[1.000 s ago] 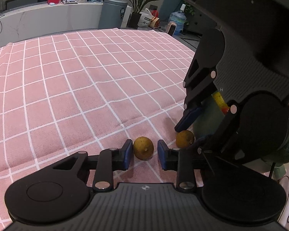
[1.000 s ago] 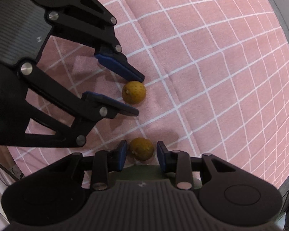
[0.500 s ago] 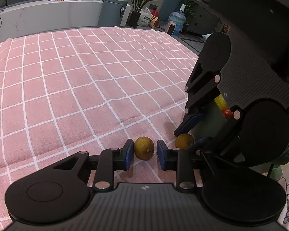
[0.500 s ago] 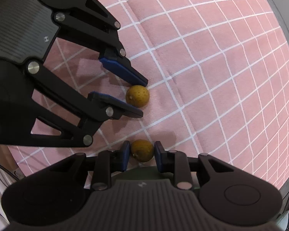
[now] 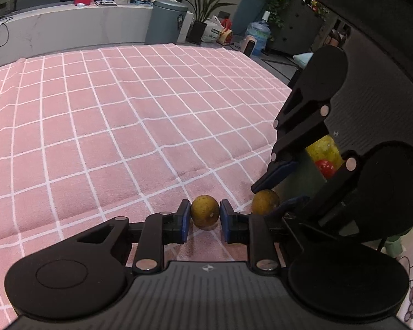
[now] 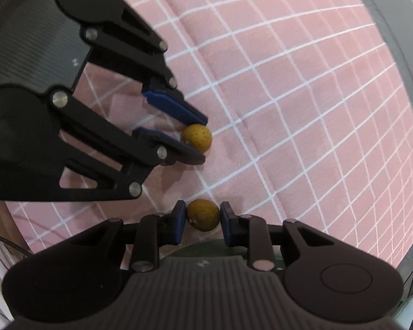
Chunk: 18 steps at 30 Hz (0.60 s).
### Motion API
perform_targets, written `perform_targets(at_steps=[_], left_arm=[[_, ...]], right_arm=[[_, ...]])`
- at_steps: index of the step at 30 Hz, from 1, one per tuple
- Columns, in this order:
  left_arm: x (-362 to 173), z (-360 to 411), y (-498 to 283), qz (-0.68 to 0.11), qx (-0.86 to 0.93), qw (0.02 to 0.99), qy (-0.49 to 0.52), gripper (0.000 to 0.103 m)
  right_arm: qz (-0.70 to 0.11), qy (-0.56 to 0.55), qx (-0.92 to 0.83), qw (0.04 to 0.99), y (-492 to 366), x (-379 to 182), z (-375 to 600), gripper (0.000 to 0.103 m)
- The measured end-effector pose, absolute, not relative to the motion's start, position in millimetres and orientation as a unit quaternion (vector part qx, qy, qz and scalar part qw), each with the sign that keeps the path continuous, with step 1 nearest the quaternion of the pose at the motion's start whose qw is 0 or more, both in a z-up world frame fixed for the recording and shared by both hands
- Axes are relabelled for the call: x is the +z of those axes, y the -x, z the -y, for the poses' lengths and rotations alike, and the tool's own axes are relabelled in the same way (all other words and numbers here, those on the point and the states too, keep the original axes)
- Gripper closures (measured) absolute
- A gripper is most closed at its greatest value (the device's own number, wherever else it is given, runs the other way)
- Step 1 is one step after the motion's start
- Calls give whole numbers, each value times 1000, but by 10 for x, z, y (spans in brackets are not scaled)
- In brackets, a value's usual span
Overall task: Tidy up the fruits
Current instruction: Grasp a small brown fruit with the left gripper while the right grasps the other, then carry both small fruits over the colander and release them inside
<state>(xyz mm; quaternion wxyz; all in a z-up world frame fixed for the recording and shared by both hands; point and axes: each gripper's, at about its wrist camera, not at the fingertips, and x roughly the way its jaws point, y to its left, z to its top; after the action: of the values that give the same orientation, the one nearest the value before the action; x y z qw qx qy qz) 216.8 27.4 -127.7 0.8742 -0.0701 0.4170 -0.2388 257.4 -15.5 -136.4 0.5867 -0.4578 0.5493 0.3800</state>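
Left claw [image 5: 205, 217]: narrowed onto 1 small yellow-brown fruit [image 5: 205, 215]. Both blue pads touch its sides; fruit sits right at the pad tips, centred between them, resting on the pink checked cloth [image 5: 102, 137].

Right claw [image 6: 202, 218]: narrowed onto a 2nd fruit [image 6: 202, 218] of the same kind. Left pad touches; a thin gap may remain at the right pad, view too distorted to confirm. This fruit is also at the tips, low to the cloth. In the left cam the same fruit [image 5: 265, 199] lies just right of the left claw, between the right claw's pads.

The 2 fruits are near each other, not touching. The 2 claws converge at an angle, tips close together.

Behind the right claw, seen from the left cam: a dark bowl [image 5: 314, 170] holding something red and something yellow-green; approx. contents only, mostly hidden. Judged the likely drop point.

Step in hand (judgement): securing both grips before lift. Recommendations:
- Seat each fruit deeper between the pads; a tip-only hold on a round item may squirt out.
- Squeeze gently, fruit skin looks soft.
- Lift straight up, 1 claw leading, to avoid the linkages clashing.
- Keep the pads off the cloth so it doesn't drag.
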Motion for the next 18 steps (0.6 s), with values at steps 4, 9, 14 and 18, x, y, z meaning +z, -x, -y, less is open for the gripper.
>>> perform_targets(at_steps=[4,9,14,18], left_arm=[[-1163,-296,-2049,-409,-228,880,81,78],[-913,-270,-1880,-393,-213,891,79,78],[-640,-273,-1792,-379,-206,894,118,79],[-432,-157,-1756,-372,-202,899,116,79]], right_arm=[[-527,440,374,624,-2524,-1198,240,80],[-488,407,367,679,-2446,-857,358,80],[-454,344,345,746,-2350,-435,585,80],[-430,298,314,792,-2225,-160,856,80]])
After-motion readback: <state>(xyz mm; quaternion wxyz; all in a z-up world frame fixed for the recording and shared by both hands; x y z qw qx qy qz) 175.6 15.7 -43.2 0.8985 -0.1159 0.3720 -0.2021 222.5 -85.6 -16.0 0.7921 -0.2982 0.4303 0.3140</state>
